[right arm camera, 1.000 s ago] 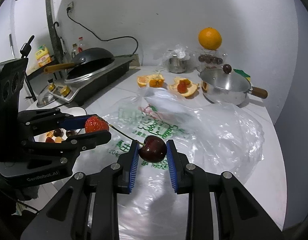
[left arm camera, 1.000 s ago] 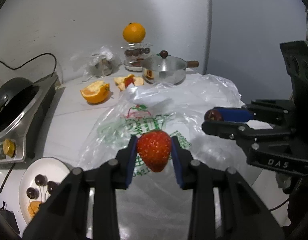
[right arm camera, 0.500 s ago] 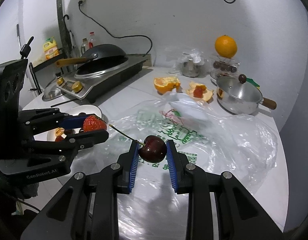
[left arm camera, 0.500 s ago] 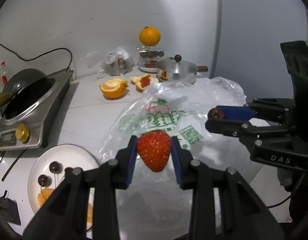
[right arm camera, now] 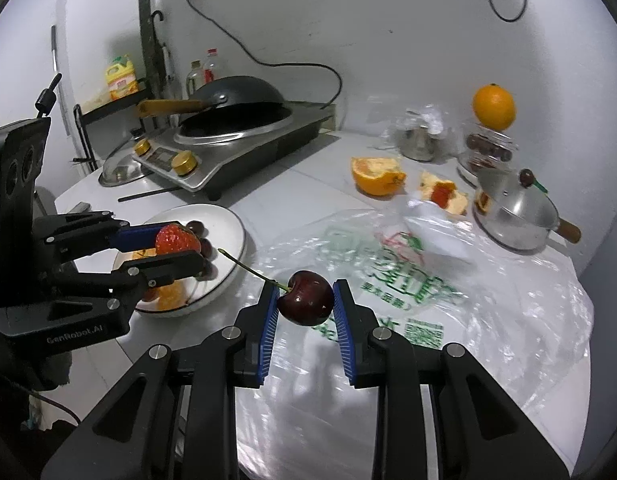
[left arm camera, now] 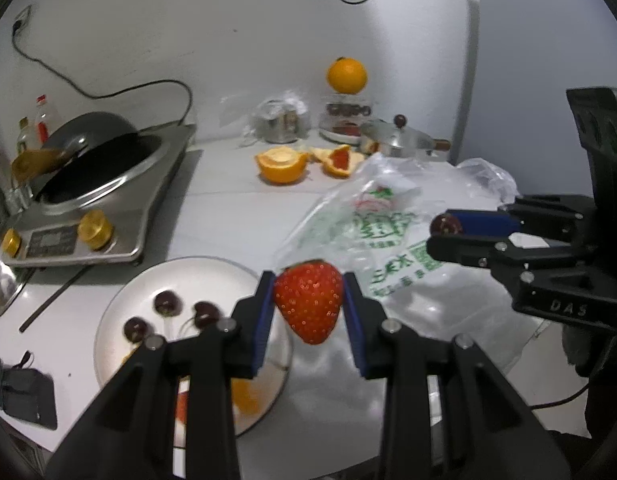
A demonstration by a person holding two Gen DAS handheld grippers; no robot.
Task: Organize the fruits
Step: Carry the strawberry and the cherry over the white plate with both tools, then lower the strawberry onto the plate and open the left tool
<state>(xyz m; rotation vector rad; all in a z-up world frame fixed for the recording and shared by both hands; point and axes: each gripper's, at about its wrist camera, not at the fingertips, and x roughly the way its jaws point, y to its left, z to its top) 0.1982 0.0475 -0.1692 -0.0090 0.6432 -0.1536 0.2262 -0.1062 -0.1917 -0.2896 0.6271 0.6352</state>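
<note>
White tabletop (right arm camera: pixel 292 184), cluttered: cooker at 10 o'clock, plastic bag (right arm camera: pixel 448 280) spread at 3 o'clock, plate (left arm camera: pixel 120 304) at 8 o'clock in the left view. Strawberry (left arm camera: pixel 308 300) is clamped in the left hand-held gripper (left arm camera: pixel 308 304), held above the plate's right rim. Cherry (right arm camera: pixel 306 298) is clamped in the right hand-held gripper (right arm camera: pixel 304 304), above the bag, plate (right arm camera: pixel 228 224) at 10 o'clock. Cherries and orange pieces already lie on the plate. Risks: strawberry bruised by pad pressure; cherry rolling off the plate if released high; stem (right arm camera: pixel 248 268) snagged on the other gripper, since both are close.
</note>
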